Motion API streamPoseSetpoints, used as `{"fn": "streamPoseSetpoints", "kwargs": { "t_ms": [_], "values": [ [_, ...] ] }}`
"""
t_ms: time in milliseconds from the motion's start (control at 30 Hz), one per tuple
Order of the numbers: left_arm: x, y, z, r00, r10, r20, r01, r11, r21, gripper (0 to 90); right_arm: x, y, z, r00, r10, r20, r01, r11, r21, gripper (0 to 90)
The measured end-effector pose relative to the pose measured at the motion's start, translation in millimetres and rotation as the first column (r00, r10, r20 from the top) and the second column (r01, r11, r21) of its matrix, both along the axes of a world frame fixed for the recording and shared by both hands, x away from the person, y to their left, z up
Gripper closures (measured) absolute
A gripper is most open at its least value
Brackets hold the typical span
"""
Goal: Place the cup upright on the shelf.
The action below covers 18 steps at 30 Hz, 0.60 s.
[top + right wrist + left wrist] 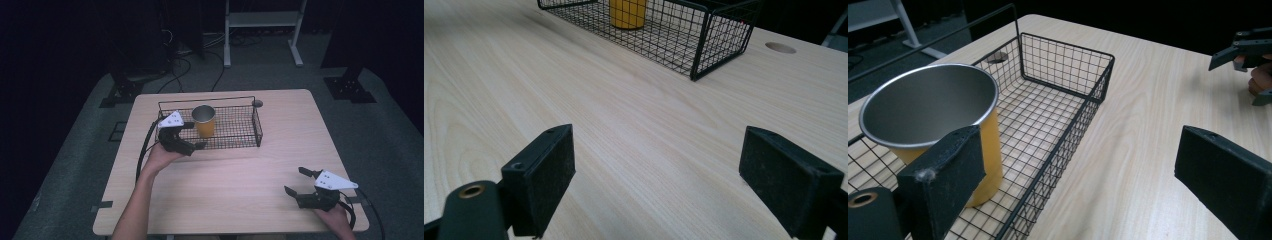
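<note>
A yellow cup [204, 120] with a metal rim stands upright in the left part of a black wire basket [240, 141] on the wooden table. My left gripper [196, 135] is open at the basket's front left corner, just beside the cup and apart from it. In the left gripper view the cup [933, 120] rises right behind the left jaw, inside the basket [1068, 130]. My right gripper [296, 181] rests open near the table's front right corner, far from the basket. The right gripper view shows bare wood between its jaws, with the cup [627, 13] and basket [704, 37] far ahead.
The light wooden table [240, 175] has a round hole [257, 103] behind the basket's right end. A white metal stand [262, 20] and cables lie on the grey floor beyond the table. Dark equipment bases sit at both far sides.
</note>
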<state>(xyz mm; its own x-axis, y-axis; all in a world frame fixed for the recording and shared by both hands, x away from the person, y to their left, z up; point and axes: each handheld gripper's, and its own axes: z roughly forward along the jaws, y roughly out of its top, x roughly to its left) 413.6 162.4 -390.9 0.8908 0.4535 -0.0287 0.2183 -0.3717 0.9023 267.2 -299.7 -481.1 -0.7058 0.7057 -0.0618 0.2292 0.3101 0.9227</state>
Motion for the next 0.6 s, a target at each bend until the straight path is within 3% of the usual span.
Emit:
{"fn": "streamPoseSetpoints", "kwargs": {
  "t_ms": [600],
  "values": [
    [-17.6, 0.3, -8.2, 1.0000, -0.008, 0.003, 0.008, 0.9998, -0.019, 4.8, -0.2, -0.1, 0.0, 1.0000, 0.001, 0.002, -0.001, 1.000, 0.000, 13.7]
  ]
}}
